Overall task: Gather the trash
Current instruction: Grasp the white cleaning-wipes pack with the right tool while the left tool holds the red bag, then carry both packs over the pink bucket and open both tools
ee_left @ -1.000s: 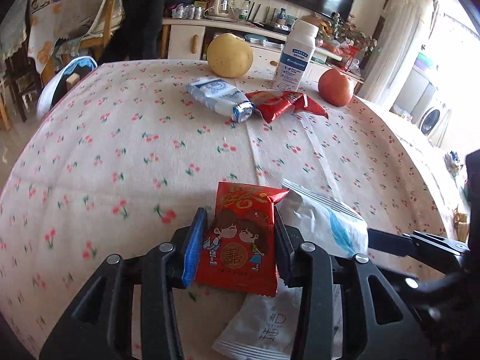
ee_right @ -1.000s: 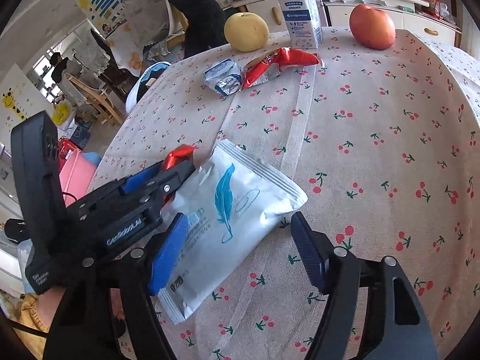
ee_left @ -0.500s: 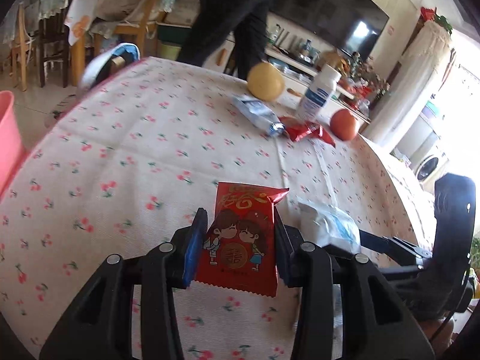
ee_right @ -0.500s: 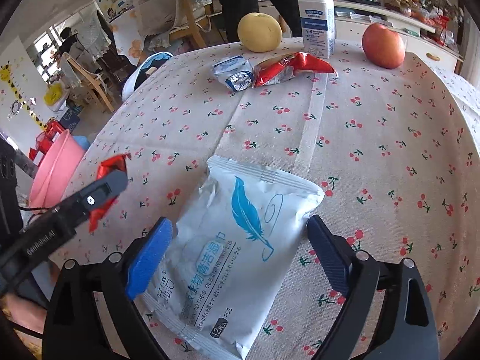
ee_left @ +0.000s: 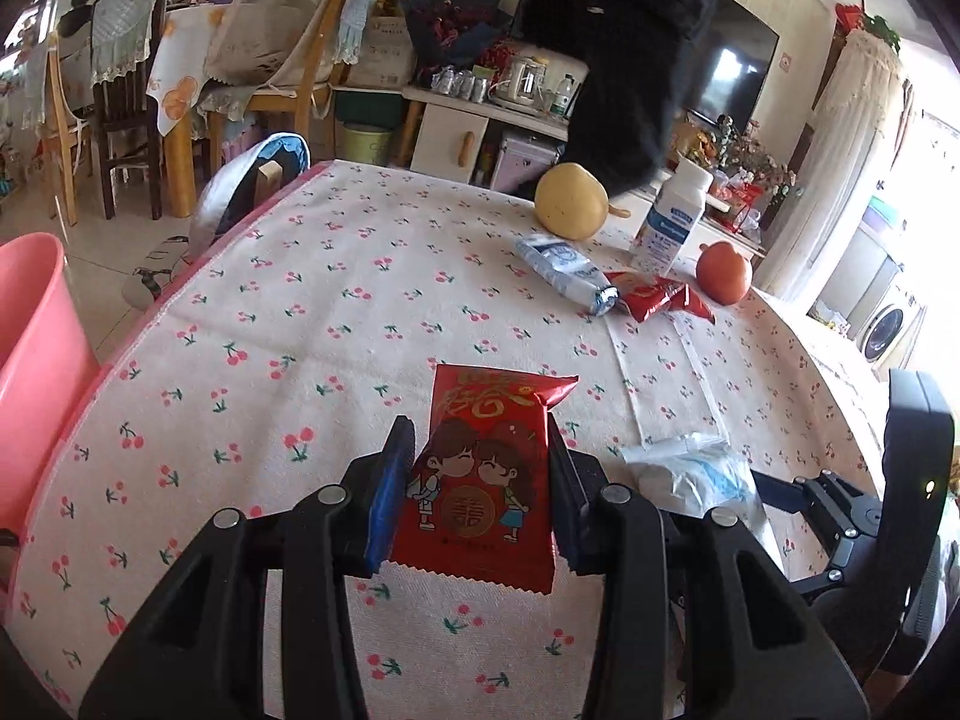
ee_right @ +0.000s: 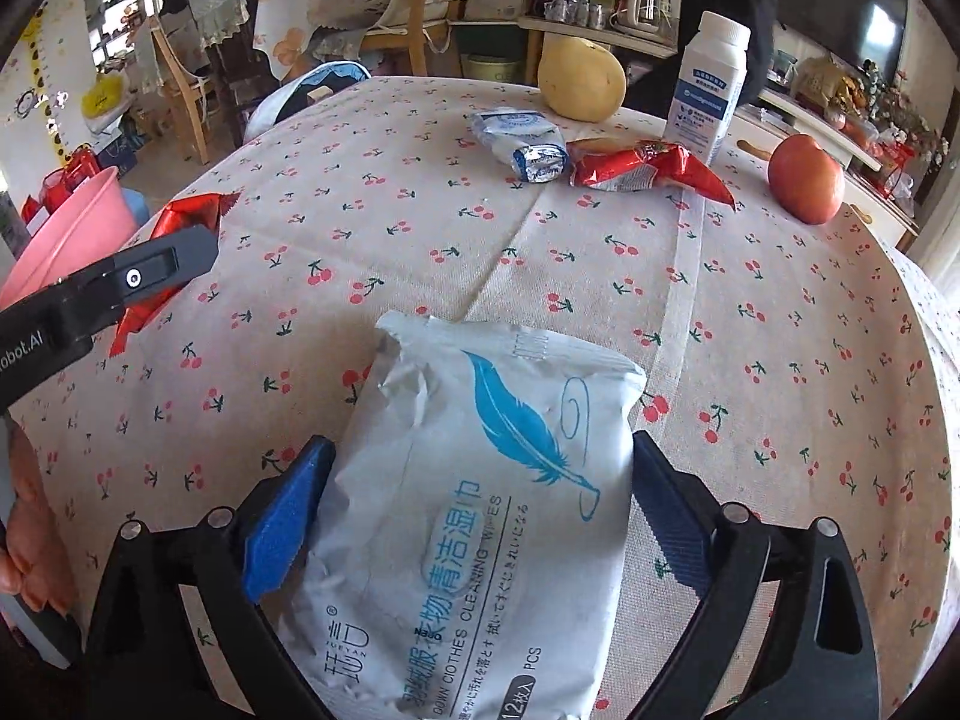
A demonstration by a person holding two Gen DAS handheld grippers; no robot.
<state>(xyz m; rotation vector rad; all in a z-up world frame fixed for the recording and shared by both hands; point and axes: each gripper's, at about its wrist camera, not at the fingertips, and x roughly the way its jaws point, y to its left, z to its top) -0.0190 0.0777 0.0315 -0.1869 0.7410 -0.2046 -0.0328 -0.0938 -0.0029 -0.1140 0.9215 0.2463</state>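
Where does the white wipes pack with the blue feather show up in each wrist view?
Left wrist: the wipes pack sits low right, crumpled, beyond the left gripper that is shut on the red packet.
Right wrist: the wipes pack fills the lower centre, between the right gripper's fingers.
Shared landmark: the white bottle.

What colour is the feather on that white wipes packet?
Blue, on the wipes packet between the right gripper fingers; the right wrist view shows it best.
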